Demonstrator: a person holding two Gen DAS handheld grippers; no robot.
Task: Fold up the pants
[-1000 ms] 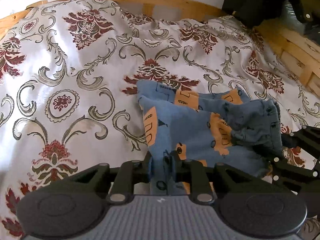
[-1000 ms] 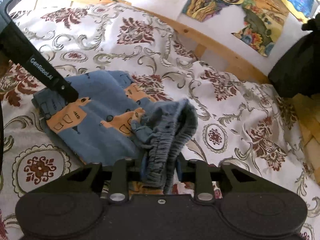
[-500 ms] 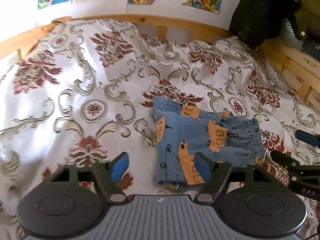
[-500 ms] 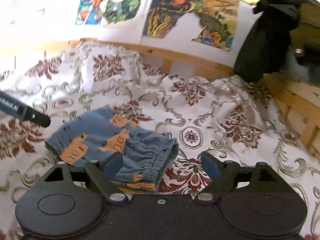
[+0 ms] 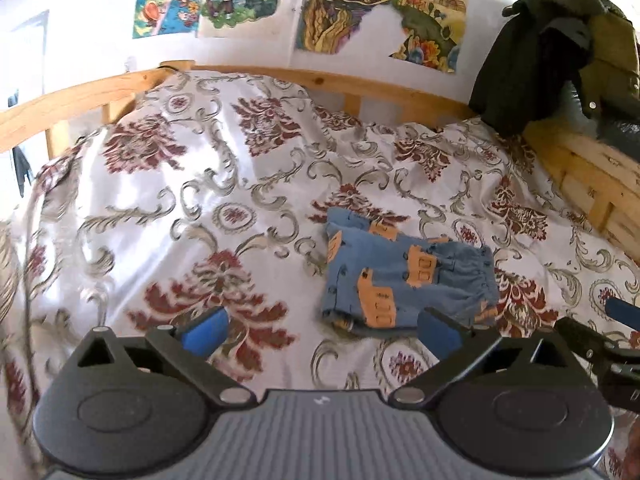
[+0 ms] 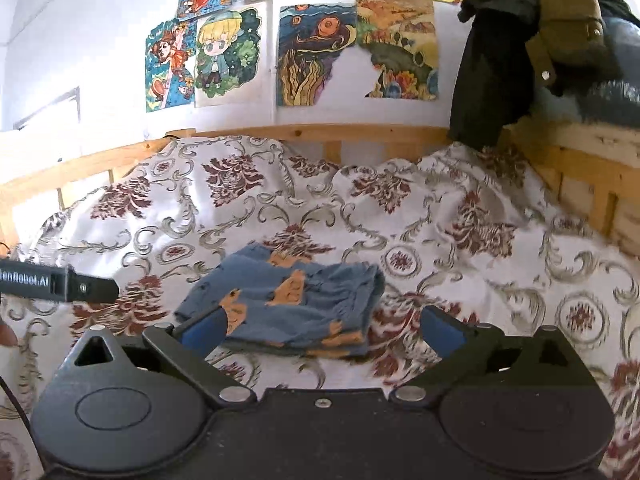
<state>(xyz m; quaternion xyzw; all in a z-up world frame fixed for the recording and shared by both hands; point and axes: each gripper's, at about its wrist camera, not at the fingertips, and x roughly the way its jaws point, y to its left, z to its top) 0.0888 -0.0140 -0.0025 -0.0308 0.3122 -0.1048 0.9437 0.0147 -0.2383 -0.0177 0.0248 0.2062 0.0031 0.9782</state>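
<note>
The small blue cotton pants with orange vehicle prints [image 5: 404,276] lay folded, soft and light, at the 2 o'clock side of the floral bedspread [image 5: 168,208], best pinched at the elastic waistband, while the left claw [image 5: 320,330] and right claw [image 6: 320,326] both stood spread and empty.

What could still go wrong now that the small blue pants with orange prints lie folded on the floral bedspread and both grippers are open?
The blue pants with orange prints sit on a rumpled, soft floral bedspread, so the loose layers might slump open. The right gripper has one finger close over the pants' near edge; withdrawing low might snag it. The left gripper seems clear.
</note>
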